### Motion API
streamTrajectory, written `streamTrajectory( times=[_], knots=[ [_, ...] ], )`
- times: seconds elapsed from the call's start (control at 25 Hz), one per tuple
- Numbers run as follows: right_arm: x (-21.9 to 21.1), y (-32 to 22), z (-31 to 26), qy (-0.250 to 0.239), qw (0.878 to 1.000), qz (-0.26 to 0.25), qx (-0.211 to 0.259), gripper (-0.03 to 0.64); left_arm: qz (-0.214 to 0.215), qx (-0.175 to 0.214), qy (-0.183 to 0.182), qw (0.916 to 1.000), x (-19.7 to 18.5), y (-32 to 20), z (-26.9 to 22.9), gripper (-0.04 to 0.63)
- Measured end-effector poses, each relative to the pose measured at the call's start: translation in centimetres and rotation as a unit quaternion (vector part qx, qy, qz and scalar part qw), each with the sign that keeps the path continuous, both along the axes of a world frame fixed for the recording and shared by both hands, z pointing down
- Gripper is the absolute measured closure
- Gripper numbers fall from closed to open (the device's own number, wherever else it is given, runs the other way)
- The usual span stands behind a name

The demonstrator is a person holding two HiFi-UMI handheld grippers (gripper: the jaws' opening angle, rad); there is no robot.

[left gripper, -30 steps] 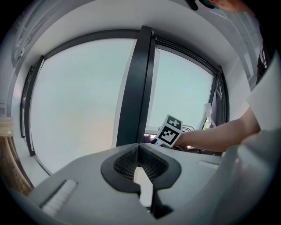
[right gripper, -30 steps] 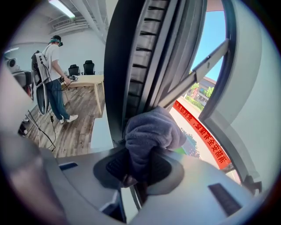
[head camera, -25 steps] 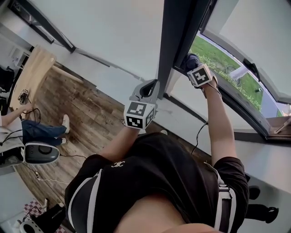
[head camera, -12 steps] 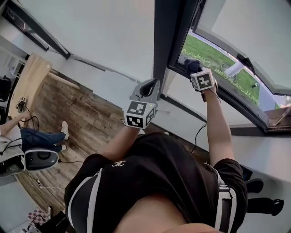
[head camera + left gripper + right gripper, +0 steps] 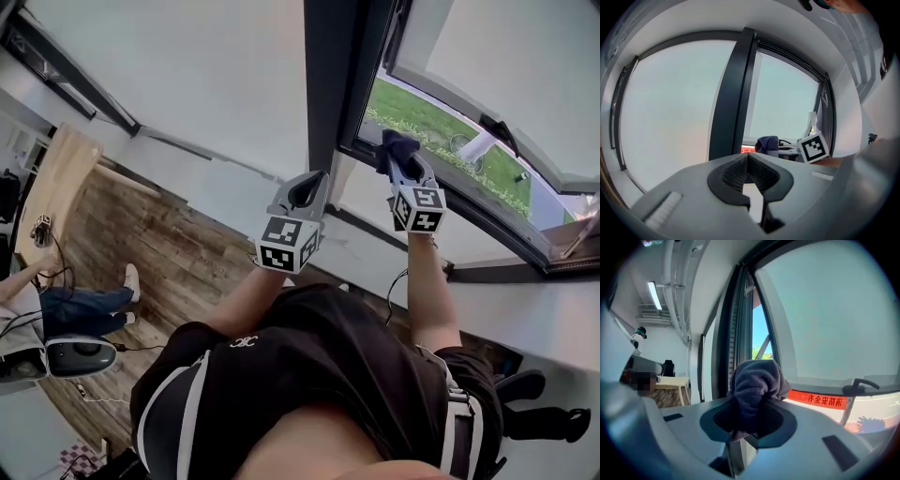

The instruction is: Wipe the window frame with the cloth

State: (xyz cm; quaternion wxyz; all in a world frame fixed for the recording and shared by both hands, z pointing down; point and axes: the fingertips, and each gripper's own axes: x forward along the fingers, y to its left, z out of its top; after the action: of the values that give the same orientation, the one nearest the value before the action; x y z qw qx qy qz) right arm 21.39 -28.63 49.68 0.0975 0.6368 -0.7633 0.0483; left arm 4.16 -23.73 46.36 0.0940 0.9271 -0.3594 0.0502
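The right gripper [image 5: 401, 167], clamped on the cloth [image 5: 397, 145], has nudged along the window frame [image 5: 328, 84] corner, mid-wipe, I'd say; the left gripper [image 5: 305, 187] hangs closed, empty.

The cloth [image 5: 756, 380] is dark slate blue — the window frame [image 5: 328, 84] charcoal black. The left gripper [image 5: 749, 161] and right gripper [image 5: 749, 420] are pale grey, their cubes patterned in black-and-white squares. At the cloth's 4 o'clock, a red banner [image 5: 818, 400] with pale characters.
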Motion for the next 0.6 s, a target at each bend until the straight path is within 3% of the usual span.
streamTrajectory(
  times=[0.2,0.36,0.48,0.6],
  knots=[
    [-2.6,4.0,-4.2,-0.023,0.997,-0.004,0.080,0.526,0.005,0.002,-0.003,1.0000,0.1,0.3,0.0,0.586],
    [-3.7,6.6,-5.5,-0.046,0.992,0.014,0.115,0.526,0.000,0.004,-0.006,1.0000,-0.5,-0.2,-0.1,0.586],
    [-4.1,8.5,-5.4,-0.049,0.990,0.037,0.127,0.526,-0.001,0.007,-0.009,0.9999,-0.7,-0.3,0.0,0.586],
    [-3.8,9.5,-4.1,-0.067,0.990,0.064,0.106,0.526,-0.002,0.016,-0.012,0.9998,-0.7,-0.4,-0.1,0.586]
  ],
)
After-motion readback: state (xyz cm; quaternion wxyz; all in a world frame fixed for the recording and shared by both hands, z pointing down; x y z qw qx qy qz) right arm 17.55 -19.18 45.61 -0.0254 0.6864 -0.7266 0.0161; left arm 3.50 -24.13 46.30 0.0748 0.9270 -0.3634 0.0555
